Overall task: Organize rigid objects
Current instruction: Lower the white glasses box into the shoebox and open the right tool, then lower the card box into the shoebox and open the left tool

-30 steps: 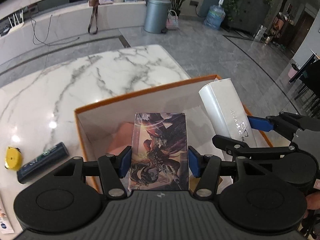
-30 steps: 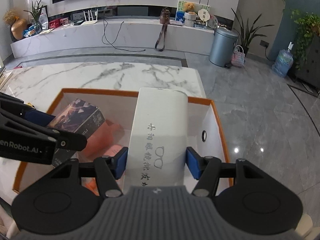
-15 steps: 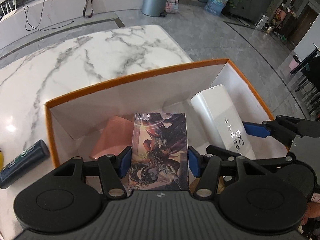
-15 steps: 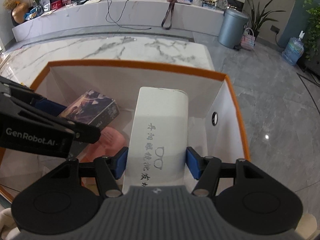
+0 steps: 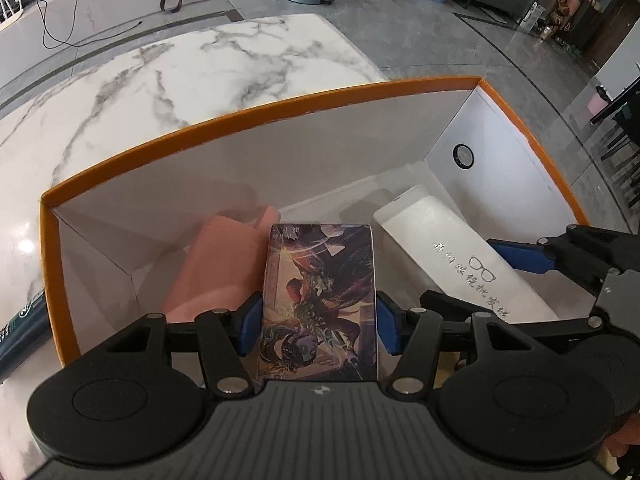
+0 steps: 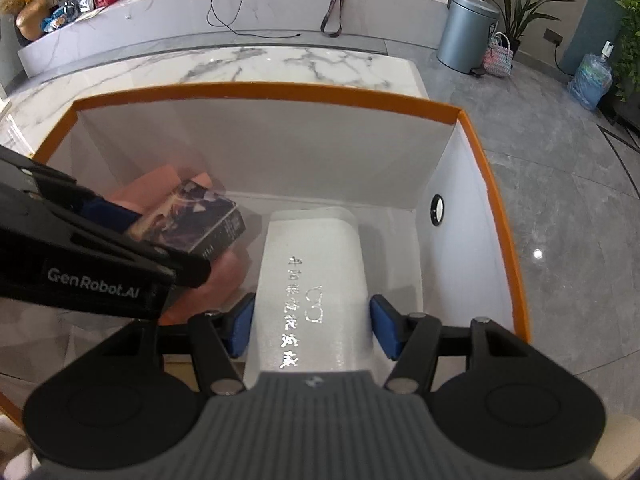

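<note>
White case [image 6: 316,280] long axis along right tongs [image 6: 312,326]

A white marble table [image 5: 168,80] carries an orange-rimmed box [image 5: 256,114] and, seemingly, a dark tube [image 5: 20,320].

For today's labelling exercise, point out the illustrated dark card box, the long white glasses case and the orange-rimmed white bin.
illustrated dark card box [image 5: 318,300], left wrist view, printed front face
long white glasses case [image 6: 316,268], right wrist view, lettered top face
orange-rimmed white bin [image 6: 264,90], right wrist view, far rim
</note>
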The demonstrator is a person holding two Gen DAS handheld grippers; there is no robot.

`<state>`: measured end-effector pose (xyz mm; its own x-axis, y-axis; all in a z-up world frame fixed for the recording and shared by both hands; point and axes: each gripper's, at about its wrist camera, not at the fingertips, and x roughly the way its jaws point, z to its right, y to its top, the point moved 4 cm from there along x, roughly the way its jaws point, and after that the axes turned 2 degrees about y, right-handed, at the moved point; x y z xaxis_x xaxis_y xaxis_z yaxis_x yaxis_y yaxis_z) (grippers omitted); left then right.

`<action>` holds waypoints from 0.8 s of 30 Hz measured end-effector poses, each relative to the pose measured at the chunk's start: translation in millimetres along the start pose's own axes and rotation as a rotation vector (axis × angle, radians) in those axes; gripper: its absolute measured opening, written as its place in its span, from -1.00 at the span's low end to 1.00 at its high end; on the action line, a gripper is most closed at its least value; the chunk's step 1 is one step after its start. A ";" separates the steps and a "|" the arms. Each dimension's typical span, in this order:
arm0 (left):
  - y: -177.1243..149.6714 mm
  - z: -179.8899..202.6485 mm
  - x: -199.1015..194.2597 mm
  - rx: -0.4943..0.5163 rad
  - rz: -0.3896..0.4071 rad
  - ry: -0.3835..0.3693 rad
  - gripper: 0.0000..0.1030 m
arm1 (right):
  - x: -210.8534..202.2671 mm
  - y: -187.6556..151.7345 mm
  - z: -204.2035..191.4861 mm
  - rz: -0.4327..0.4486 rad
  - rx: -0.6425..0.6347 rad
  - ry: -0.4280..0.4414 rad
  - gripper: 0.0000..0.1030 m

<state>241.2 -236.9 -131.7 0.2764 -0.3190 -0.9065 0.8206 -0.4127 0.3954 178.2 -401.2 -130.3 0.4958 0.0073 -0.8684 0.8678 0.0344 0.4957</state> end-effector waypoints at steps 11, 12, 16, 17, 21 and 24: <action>2.9 8.2 3.0 0.037 0.020 0.012 0.27 | -10.5 -6.0 -5.9 0.031 -0.077 -0.063 0.39; 3.5 9.5 3.1 0.043 0.028 0.012 0.28 | -10.9 -6.6 -4.9 0.031 -0.074 -0.063 0.39; 6.9 12.2 6.9 0.051 0.044 0.021 0.28 | -10.9 -5.2 -2.2 0.038 -0.061 -0.060 0.39; 8.2 12.6 7.5 0.052 0.050 0.021 0.28 | -10.2 -4.3 -2.2 0.039 -0.060 -0.062 0.39; 12.8 16.6 9.8 0.072 0.055 0.022 0.28 | -9.6 -4.0 -2.0 0.041 -0.055 -0.064 0.39; 11.2 23.5 10.2 0.101 0.053 0.001 0.28 | -9.6 -4.5 -1.9 0.039 -0.049 -0.063 0.40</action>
<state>241.5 -264.8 -133.1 0.3190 -0.3418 -0.8840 0.7500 -0.4792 0.4559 169.4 -399.5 -124.3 0.5320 -0.0536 -0.8451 0.8457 0.0847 0.5270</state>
